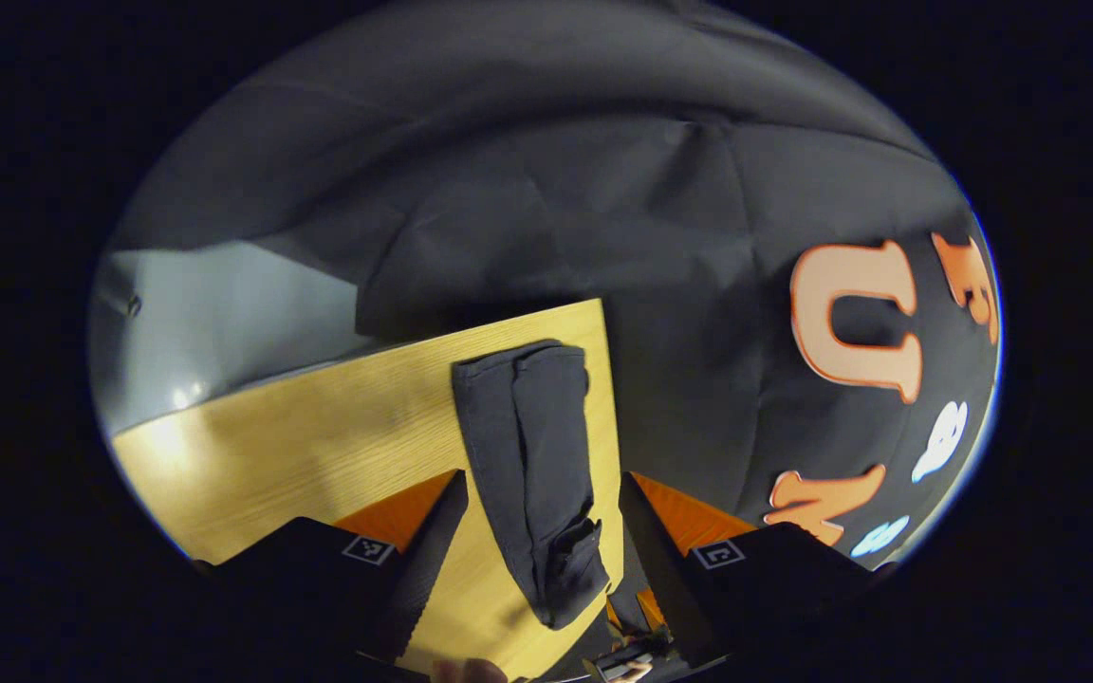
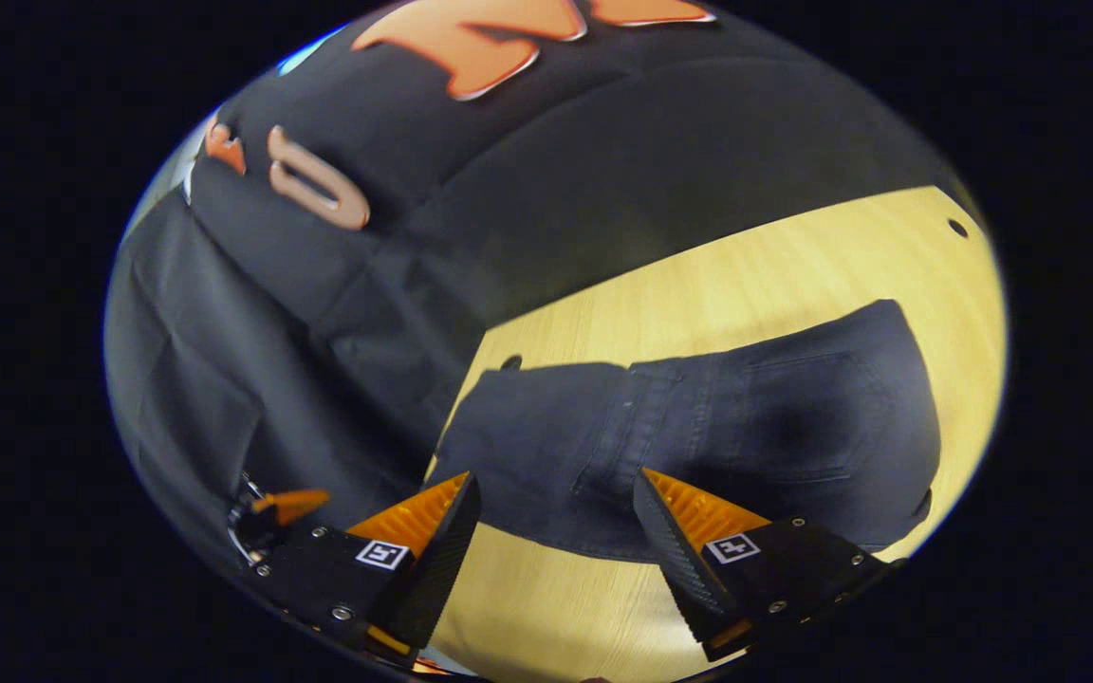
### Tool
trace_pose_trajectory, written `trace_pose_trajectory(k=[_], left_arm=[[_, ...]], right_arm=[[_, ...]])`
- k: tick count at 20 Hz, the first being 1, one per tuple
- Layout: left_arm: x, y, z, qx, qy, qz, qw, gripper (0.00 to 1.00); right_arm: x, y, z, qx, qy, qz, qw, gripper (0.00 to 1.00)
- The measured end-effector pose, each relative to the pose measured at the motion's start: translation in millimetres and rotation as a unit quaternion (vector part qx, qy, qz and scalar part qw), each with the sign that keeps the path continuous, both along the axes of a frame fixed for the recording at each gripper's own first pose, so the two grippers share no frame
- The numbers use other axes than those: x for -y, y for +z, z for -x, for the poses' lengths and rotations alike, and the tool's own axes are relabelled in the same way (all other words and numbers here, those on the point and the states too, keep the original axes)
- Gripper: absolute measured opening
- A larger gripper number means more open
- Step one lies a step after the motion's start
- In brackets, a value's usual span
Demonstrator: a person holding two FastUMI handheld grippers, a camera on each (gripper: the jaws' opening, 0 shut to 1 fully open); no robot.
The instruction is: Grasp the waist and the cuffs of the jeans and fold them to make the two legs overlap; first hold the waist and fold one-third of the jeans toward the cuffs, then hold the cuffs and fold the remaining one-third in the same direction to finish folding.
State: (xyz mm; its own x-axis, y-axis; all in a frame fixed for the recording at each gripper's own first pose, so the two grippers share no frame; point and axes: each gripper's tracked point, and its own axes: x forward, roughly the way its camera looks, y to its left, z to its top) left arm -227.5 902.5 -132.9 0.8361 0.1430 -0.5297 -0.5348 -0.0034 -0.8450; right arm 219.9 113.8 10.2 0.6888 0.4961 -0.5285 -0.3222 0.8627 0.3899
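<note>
no containers on the bench that we can see. we note the jeans (image 1: pixel 532 474) lying on a pale wooden table (image 1: pixel 319 446) with a fine straight grain; the cloth is dark, matte denim with stitched seams. in the left gripper view they form a long narrow strip, legs laid one over the other, long axis running from near to far, the far end squared off close to the table's far edge and the near end bunched between our fingers. the left gripper (image 1: pixel 542 550) stands wide, both fingers clear of the denim. in the right gripper view the jeans (image 2: pixel 698 436) lie crosswise, waist and a back pocket facing up, a rounded edge at right. the right gripper (image 2: pixel 556 531) also stands wide, its fingers just over the near hem, gripping nothing.
</note>
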Motion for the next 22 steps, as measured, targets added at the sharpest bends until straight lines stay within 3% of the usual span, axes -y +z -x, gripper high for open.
trace_pose_trajectory(k=[3,6,7,8,12,16,22], left_arm=[[-11.1,-22.1,-19.4,-0.034,-0.006,-0.009,0.999,0.98],[-47.0,-34.7,-45.6,-0.064,-0.009,-0.083,0.994,0.98],[-61.1,-40.0,-54.9,-0.075,-0.009,-0.099,0.992,0.94],[-67.7,-41.8,-65.2,-0.069,-0.008,-0.106,0.992,0.98],[-84.4,-58.6,-88.1,-0.064,-0.004,-0.101,0.993,0.98],[-89.8,-70.0,-87.6,-0.059,0.031,-0.073,0.995,0.98],[-69.1,-85.0,-101.0,-0.073,-0.014,-0.082,0.994,0.96]], right_arm=[[31.8,6.5,3.7,-0.011,-0.032,-0.017,0.999,0.98],[62.8,-5.7,8.3,-0.028,-0.067,-0.037,0.997,0.98],[71.1,-6.6,10.9,-0.033,-0.079,-0.040,0.996,0.98],[77.8,-6.7,11.5,-0.038,-0.089,-0.044,0.994,0.98],[91.3,-10.1,7.5,-0.043,-0.115,-0.057,0.991,0.98],[93.8,-6.4,3.3,-0.042,-0.128,-0.070,0.988,0.98],[96.9,-4.8,-7.3,-0.052,-0.145,-0.096,0.983,0.98]])
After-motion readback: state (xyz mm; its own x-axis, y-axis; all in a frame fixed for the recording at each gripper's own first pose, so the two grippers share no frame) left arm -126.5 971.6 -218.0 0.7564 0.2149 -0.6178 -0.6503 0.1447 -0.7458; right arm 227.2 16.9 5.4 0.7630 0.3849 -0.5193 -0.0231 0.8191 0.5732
